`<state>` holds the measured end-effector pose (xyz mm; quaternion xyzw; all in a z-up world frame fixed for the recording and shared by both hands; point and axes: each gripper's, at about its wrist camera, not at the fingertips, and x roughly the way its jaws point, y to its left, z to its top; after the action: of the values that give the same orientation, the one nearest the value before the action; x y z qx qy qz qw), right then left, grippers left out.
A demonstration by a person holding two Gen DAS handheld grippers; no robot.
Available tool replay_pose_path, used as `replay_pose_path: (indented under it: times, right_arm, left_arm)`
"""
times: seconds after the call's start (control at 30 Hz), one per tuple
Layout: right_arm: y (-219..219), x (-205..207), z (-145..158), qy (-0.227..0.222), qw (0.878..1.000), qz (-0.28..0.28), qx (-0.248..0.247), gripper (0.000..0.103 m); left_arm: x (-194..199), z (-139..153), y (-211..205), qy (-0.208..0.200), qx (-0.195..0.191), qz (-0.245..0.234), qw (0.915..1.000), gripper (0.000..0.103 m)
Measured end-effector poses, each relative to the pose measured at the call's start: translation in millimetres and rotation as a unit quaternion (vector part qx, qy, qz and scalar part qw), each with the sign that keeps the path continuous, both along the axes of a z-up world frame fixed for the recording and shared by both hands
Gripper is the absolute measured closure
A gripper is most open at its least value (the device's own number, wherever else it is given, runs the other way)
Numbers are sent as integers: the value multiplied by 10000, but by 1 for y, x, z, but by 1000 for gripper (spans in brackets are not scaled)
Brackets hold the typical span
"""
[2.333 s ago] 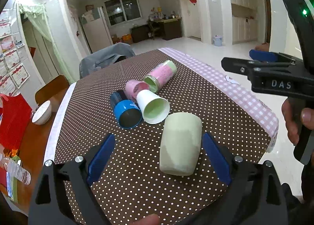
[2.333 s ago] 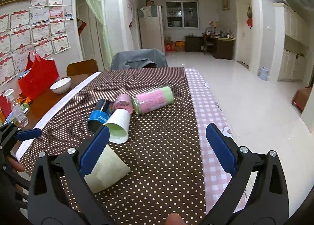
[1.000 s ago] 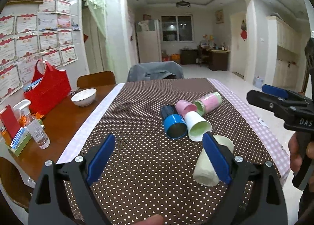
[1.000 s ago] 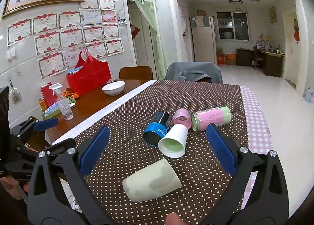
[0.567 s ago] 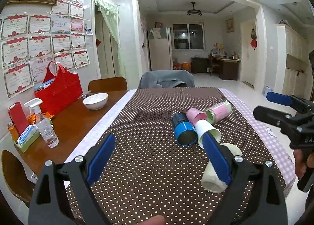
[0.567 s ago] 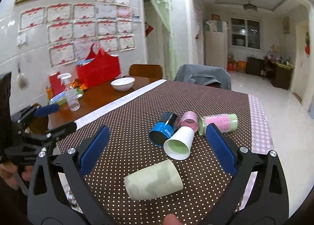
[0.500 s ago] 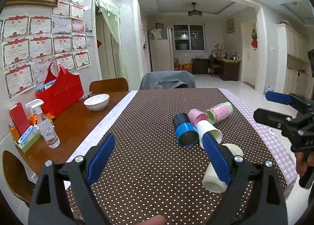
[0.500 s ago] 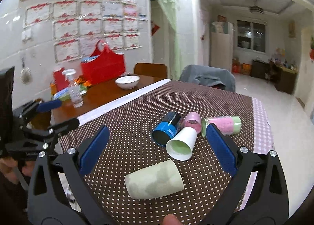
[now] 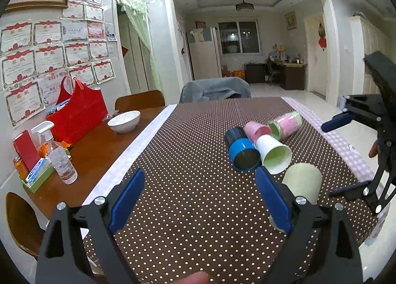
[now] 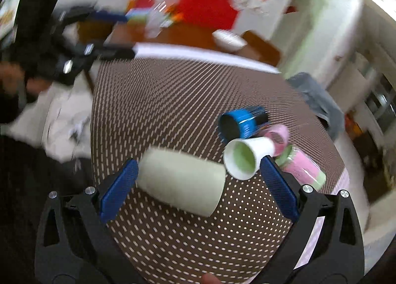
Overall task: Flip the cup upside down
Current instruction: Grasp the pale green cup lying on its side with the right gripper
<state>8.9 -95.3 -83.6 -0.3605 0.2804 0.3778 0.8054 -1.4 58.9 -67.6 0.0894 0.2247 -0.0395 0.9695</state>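
Observation:
A pale green cup (image 10: 182, 183) lies on its side on the brown dotted tablecloth (image 10: 158, 110). My right gripper (image 10: 198, 186) is open, and the cup lies between its blue fingers (image 10: 118, 188). In the left wrist view the same cup (image 9: 302, 183) lies at the right, partly behind my right blue finger (image 9: 273, 201). My left gripper (image 9: 198, 198) is open and empty above the cloth. The right gripper (image 9: 366, 140) shows at the right edge of that view.
A blue cup (image 9: 241, 152), a white cup (image 9: 273, 156), a pink cup (image 9: 256, 130) and a pink-green tumbler (image 9: 287, 123) lie clustered just beyond. A white bowl (image 9: 123, 121), red bag (image 9: 78, 114) and spray bottle (image 9: 59, 159) stand on the wooden table at left.
My right gripper has swung fast to the left, rolled and come down over the pale green cup; its view is motion-blurred. My left gripper has barely moved.

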Motion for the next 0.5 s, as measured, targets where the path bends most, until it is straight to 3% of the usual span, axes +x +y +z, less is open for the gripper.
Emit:
replay_pose_path:
  times: [0.13, 0.27, 0.37, 0.5]
  right_arm:
    - [15, 6, -17, 252, 9943, 670, -796, 7]
    - [27, 9, -29, 410, 9810, 1192, -1477, 7]
    - [39, 16, -36, 457, 9669, 1519, -1999, 7]
    - [55, 16, -50, 373, 9384, 1985, -2804, 9]
  left_arm:
    - [6, -6, -2, 93, 24, -9, 10000, 14]
    - [14, -12, -1, 211, 25, 59, 9998, 14]
    - [21, -19, 2, 319, 18, 118, 9994, 14]
    - [29, -27, 8, 472, -44, 217, 9986, 14]
